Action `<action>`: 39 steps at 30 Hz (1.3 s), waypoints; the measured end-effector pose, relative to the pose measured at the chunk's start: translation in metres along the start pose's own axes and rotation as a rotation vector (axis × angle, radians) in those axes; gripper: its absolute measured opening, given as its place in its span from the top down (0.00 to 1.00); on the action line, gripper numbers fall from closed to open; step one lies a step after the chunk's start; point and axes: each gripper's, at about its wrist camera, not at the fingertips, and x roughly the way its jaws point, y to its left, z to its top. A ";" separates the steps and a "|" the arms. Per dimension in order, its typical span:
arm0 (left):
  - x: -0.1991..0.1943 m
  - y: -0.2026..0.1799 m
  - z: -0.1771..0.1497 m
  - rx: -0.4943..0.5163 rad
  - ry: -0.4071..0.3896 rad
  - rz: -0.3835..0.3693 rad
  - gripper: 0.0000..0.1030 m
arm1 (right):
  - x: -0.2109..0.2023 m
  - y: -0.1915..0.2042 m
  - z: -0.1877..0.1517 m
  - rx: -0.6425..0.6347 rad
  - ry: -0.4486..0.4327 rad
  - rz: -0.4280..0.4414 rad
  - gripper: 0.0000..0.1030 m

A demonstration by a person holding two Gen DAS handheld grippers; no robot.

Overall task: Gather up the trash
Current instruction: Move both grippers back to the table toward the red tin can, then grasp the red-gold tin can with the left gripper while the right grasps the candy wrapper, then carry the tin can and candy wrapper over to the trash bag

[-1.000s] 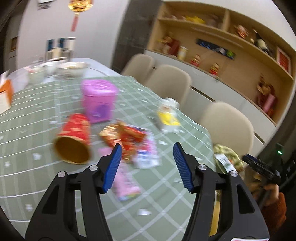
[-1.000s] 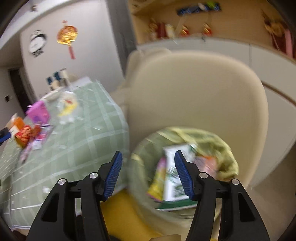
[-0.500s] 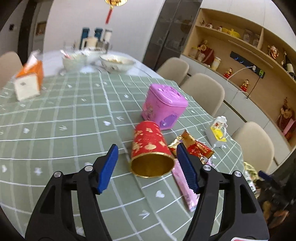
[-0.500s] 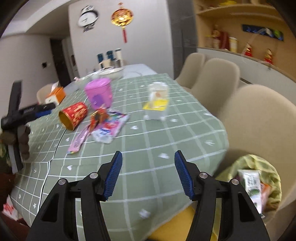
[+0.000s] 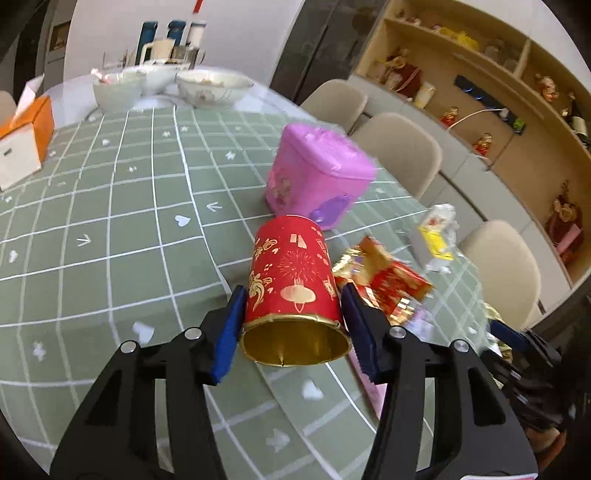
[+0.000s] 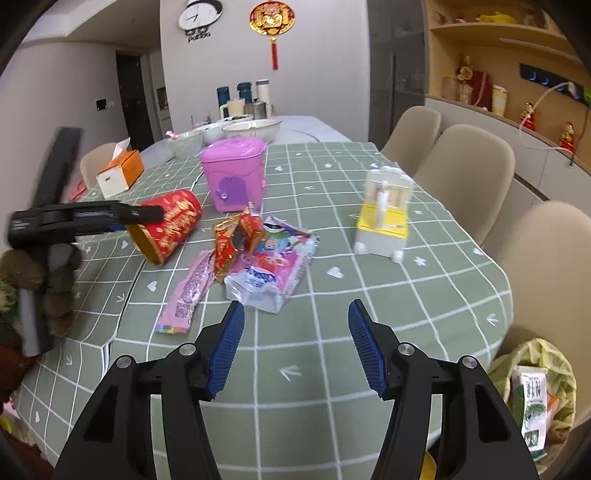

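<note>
Here the left gripper [image 5: 291,325] straddles the red cup [image 5: 293,284], jaws spread, nothing gripped — squeezing its open rim could crush it; right gripper [image 6: 295,343] hangs open-jawed, empty.

You're in a home dining room: a table [image 6: 443,295] under a green checked cloth, beige chairs [image 6: 476,173] along it, bowls [image 5: 214,86] at the far end, ornament-filled shelves [image 5: 480,70], a wall clock [image 6: 199,14].
</note>
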 end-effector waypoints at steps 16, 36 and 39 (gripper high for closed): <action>-0.031 0.007 -0.026 0.025 -0.054 0.041 0.49 | 0.074 0.052 0.067 -0.163 0.019 -0.028 0.46; -0.039 0.006 -0.028 0.023 -0.047 -0.012 0.48 | 0.038 0.037 0.052 -0.076 0.017 -0.001 0.84; -0.038 0.006 -0.027 0.030 -0.050 -0.012 0.48 | 0.017 0.029 0.045 -0.060 -0.014 -0.013 0.84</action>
